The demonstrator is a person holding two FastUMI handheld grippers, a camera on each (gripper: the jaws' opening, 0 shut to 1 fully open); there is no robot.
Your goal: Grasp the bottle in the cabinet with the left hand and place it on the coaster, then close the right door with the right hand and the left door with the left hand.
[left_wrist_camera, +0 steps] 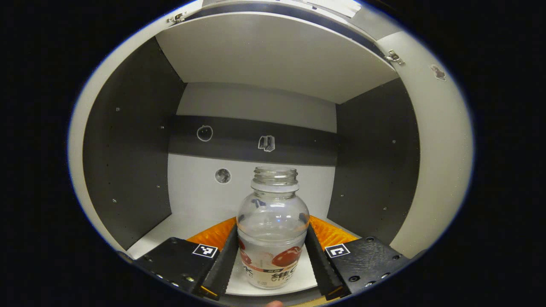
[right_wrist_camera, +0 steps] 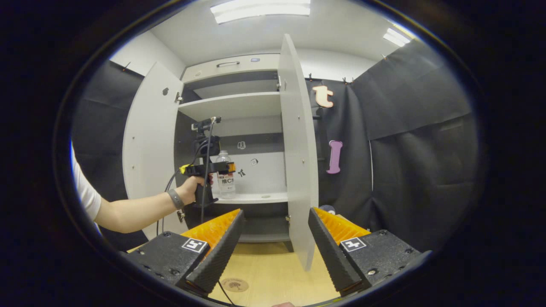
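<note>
Both left tool (left_wrist_camera: 273, 251) fingers flank the bottle (left_wrist_camera: 273, 226) inside the cabinet (left_wrist_camera: 256, 55).

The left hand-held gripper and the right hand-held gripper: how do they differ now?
The left hand-held gripper reaches inside the cabinet, while the right hand-held gripper hangs outside over the wooden table. The left has its fingers on both sides of the bottle; the right is open with nothing between its fingers. Both have black fingers with orange backs.
</note>
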